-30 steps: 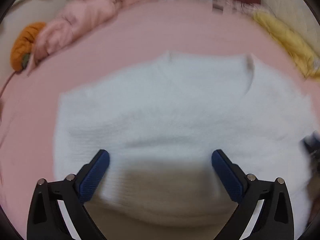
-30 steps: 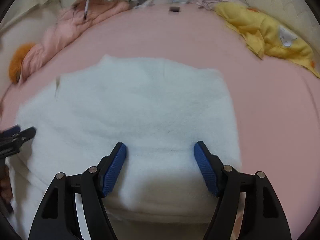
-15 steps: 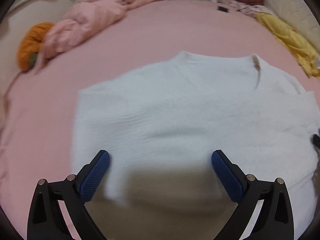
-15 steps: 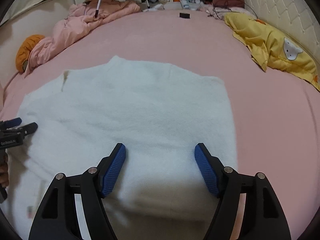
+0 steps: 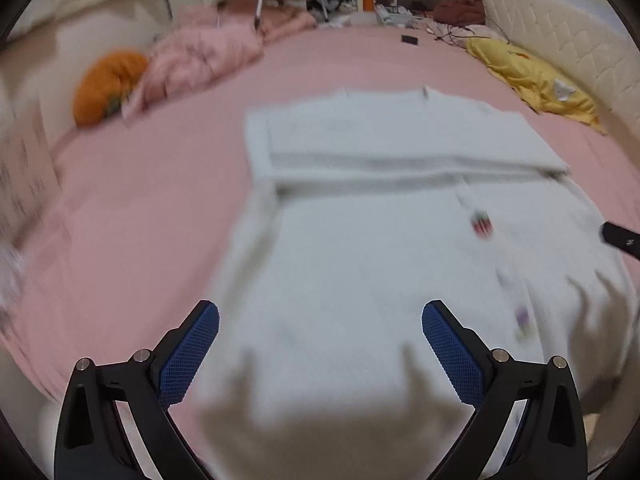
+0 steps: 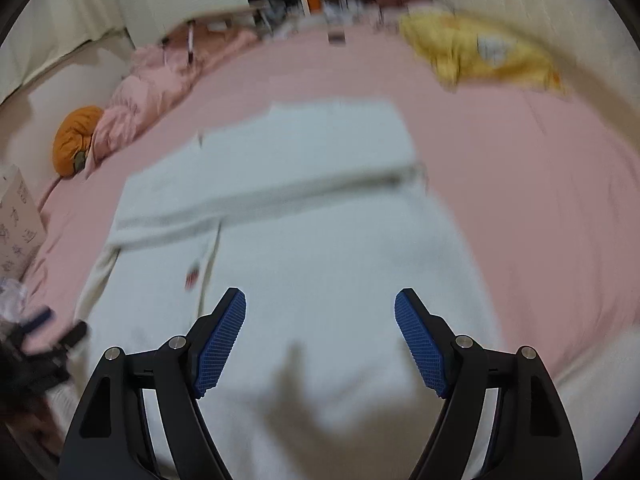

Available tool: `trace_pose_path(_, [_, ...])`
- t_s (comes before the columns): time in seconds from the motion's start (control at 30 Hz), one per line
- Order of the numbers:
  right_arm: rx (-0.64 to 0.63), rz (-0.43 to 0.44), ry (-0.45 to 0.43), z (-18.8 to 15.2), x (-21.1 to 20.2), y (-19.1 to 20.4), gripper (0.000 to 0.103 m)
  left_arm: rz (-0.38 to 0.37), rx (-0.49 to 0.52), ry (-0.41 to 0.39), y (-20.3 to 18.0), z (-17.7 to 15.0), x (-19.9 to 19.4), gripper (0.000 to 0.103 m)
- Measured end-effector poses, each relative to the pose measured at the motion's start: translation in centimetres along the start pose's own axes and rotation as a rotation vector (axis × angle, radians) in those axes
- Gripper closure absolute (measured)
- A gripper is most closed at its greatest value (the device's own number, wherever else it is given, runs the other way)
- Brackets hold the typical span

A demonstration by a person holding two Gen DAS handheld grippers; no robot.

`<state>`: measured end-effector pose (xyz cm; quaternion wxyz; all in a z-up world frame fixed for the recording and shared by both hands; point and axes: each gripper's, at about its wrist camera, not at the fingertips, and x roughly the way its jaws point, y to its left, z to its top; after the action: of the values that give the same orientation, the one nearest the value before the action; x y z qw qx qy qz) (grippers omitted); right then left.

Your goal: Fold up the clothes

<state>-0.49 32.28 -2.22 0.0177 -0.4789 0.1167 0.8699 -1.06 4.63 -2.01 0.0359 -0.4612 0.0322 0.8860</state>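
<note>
White sweater [image 5: 360,240] spread on the pink bed [image 5: 140,184], far part folded over.
Only the right view catches a paper bag [image 6: 18,216] at the bed's edge; yellow blanket [image 5: 532,76] and orange cushion [image 5: 106,84] beyond. Left tongs [image 5: 320,356] and right tongs [image 6: 320,340] both gape wide, holding nothing.

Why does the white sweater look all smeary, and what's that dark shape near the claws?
Left wrist view: the white sweater is smeared by motion blur, while the left claw stays sharp. Right wrist view: same blur; the dark shape on the sweater below the right claw is a shadow.
</note>
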Motion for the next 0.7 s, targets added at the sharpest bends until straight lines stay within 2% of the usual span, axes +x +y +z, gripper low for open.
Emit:
trace_pose_path(0.07, [0.005, 0.000, 0.040, -0.3, 0.3, 0.0, 0.026, -0.001, 0.005, 0.094, -0.2, -1.7, 1.3, 0.002])
trace_pose_path(0.23, [-0.035, -0.026, -0.033, -0.6, -1.8, 0.4, 0.026, -0.030, -0.053, -0.025, 0.7, -1.0, -1.5, 0.004])
trace_pose_path(0.4, [-0.063, -0.031, -0.056, -1.2, -2.8, 0.9, 0.026, -0.046, -0.105, -0.002, 1.8, -1.4, -1.4, 0.004])
trace_pose_path(0.7, [-0.112, -0.035, -0.081, -1.5, -3.6, 1.6, 0.026, -0.044, -0.121, -0.015, 1.9, -1.7, -2.2, 0.004])
